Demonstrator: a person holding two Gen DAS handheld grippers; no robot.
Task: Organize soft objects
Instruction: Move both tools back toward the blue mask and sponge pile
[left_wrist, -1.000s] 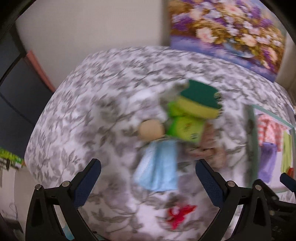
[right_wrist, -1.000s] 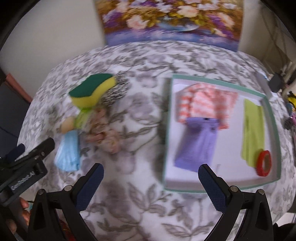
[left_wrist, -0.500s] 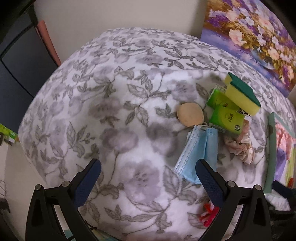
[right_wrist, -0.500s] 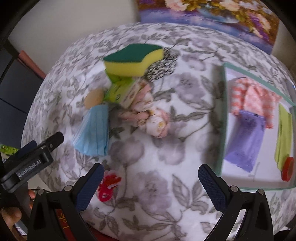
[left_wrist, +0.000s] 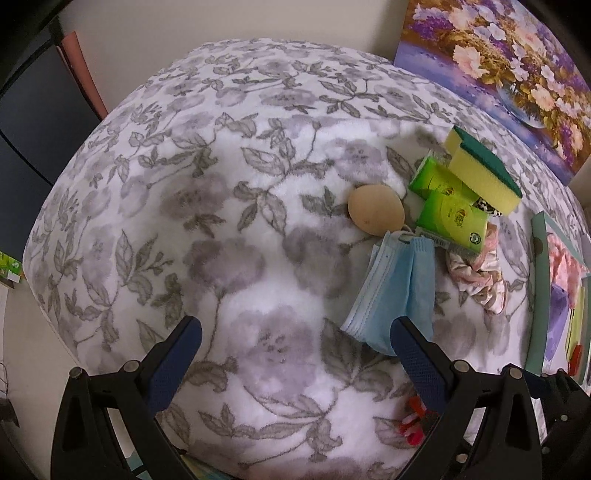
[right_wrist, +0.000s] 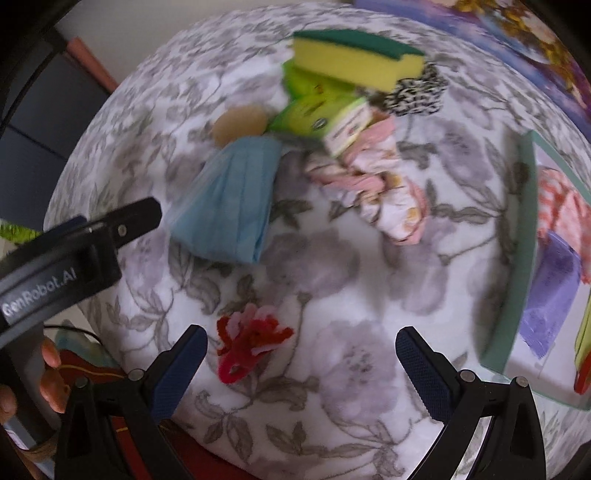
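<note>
left gripper (left_wrist: 293, 345): jaws spread, empty | right gripper (right_wrist: 301, 356): jaws spread, empty, above red yarn piece (right_wrist: 249, 341) | loose pile: blue mask (left_wrist: 397, 290), sponge (left_wrist: 482, 173), scrunchie (left_wrist: 476, 277) left of tray (right_wrist: 517, 254) | risk: mask snagging neighbours when lifted; thin yarn slipping the jaws

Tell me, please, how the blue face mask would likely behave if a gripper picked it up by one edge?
The face mask looks thin and pleated, so it would probably droop limply. It seems very light. Its top edge lies under the green packet, so pulling it might shift that pile.
</note>
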